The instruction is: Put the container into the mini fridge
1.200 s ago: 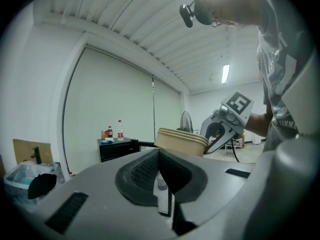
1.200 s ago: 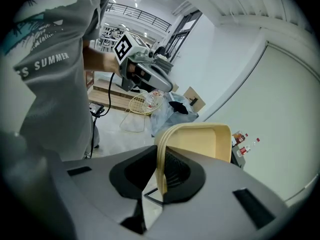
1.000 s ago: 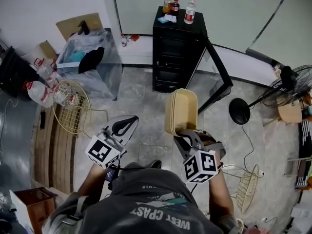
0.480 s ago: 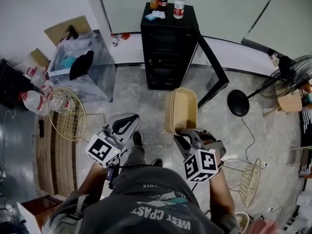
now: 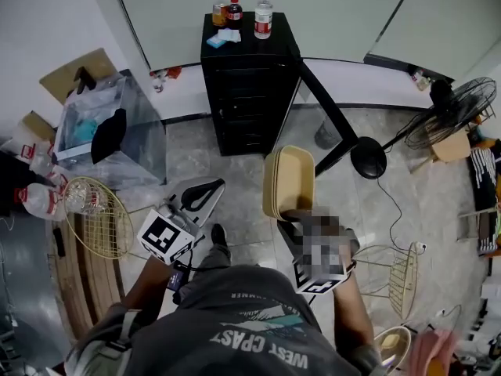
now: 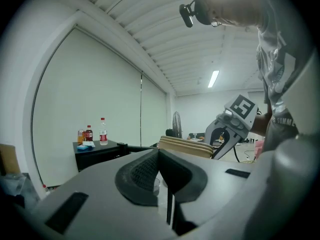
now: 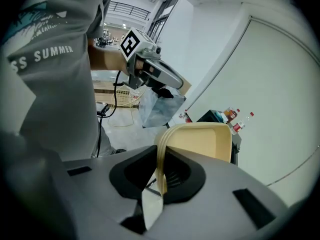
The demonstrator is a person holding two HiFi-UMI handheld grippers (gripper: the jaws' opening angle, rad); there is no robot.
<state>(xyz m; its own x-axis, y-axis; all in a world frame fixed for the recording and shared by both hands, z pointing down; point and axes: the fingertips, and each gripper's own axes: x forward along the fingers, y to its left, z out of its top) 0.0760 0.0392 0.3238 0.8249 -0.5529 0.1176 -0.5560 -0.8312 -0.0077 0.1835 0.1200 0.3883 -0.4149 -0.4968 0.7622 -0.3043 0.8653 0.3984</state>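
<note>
The beige lidded container [image 5: 288,182] stands on edge in the head view, and my right gripper [image 5: 300,216] is shut on its near rim. In the right gripper view the jaws pinch the container's rim [image 7: 161,169]. The black mini fridge [image 5: 249,92] stands ahead, its door [image 5: 327,120] swung open to the right. My left gripper [image 5: 200,198] hangs to the left of the container, shut and empty. In the left gripper view [image 6: 160,159] the container [image 6: 182,145] and the right gripper [image 6: 231,126] show to the right.
Bottles and a can [image 5: 243,12] stand on the fridge top. A clear bin [image 5: 109,135] with dark cloth sits left of the fridge, a wire basket [image 5: 92,216] nearer me. A floor fan [image 5: 452,110] and its round base [image 5: 368,157] stand right of the door.
The person has stepped forward and right, so the fridge has slid left in the head view. The right gripper still grips the container; the left has stayed shut.
</note>
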